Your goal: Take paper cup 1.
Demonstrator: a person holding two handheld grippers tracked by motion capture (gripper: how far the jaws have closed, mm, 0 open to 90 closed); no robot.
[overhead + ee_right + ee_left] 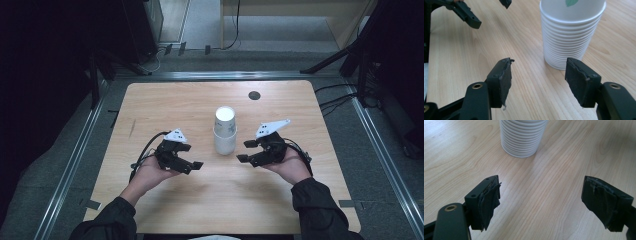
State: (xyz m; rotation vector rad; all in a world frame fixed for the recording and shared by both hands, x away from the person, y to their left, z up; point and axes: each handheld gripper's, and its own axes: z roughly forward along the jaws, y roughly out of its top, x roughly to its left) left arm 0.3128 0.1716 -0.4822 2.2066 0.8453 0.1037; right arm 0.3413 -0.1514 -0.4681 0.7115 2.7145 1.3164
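Entering from the bottom edge of the high view, two dark-sleeved forearms hold a gripper apiece over the pale wood-grain table [150, 107]. Left black two-jaw gripper [196, 158] hangs low above the tabletop, jaws spread wide, nothing between them; in the left gripper view bare wood lies between its worn black pads [489, 202]. Right black two-jaw gripper [246, 150] sits opposite, jaws parted with a clear gap and nothing gripped; the right gripper view shows open wood grain between its pads [505, 78]. Each gripper carries a grey three-cornered plate on top and trails a black cable.

Between and just beyond the two grippers stands the tall stack of white ribbed paper cups [224, 130], upright near the table's middle, apart from both grippers. Right gripper view: stack [571, 32] close ahead, a green leaf mark on the top cup. Left gripper view: stack base [521, 137] farther ahead.

Farther back, a small dark round grommet [254, 95] near the table's far edge.
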